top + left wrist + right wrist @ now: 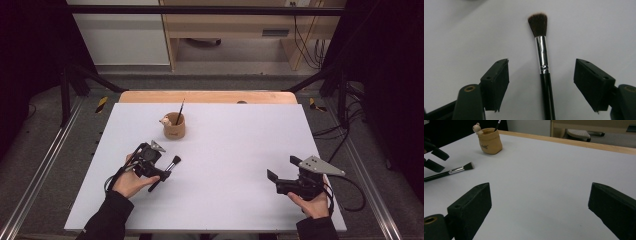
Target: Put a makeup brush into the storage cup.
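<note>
On the table (225, 165) a brush (166, 171) lies flat at the left, its bristle end pointing toward the far right and its handle toward the near left. Behind it, nearer the far edge, stands a small holder (174, 126) with a thin brush (180, 111) upright in it, leaning slightly, and a little figure (164, 120) on its left rim. The left hand-held gripper (161, 175) hangs over the lying brush's handle; in the left gripper view the brush (544, 65) runs between the jaws, touching neither. The right hand-held gripper (274, 176) sits well apart at the near right, pointing left across the bare middle of the table.
</note>
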Tool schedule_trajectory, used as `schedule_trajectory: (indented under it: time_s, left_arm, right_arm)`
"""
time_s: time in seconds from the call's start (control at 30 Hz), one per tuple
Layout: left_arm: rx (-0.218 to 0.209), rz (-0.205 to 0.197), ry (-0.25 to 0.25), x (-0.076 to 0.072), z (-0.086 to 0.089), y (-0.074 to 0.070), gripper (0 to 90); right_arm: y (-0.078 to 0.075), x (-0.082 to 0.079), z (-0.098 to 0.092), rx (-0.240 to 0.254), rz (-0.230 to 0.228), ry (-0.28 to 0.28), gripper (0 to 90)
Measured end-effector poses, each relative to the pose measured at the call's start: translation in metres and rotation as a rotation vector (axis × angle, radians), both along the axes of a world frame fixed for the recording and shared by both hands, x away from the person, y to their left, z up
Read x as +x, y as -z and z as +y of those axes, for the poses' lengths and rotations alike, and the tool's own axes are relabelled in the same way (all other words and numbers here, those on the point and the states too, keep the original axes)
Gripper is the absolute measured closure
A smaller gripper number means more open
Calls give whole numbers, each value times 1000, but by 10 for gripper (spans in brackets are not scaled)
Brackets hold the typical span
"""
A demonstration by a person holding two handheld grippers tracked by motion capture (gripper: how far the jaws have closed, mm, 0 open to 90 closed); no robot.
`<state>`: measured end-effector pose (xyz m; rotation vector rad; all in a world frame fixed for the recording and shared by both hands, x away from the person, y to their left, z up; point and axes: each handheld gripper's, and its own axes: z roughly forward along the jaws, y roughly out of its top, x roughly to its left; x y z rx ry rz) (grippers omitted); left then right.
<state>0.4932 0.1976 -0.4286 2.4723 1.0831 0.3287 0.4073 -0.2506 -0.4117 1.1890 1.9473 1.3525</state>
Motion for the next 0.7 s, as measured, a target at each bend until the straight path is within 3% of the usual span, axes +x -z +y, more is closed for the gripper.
schedule_trajectory:
  time_s: [0.27, 0.7]
  left_arm:
    - [30, 29, 3, 5, -6, 4, 259]
    - [73, 99, 22, 12, -11, 13, 472]
  right_arm:
    - [0, 0, 0, -1, 0, -5, 55]
    - [1, 0, 1, -6, 1, -9, 56]
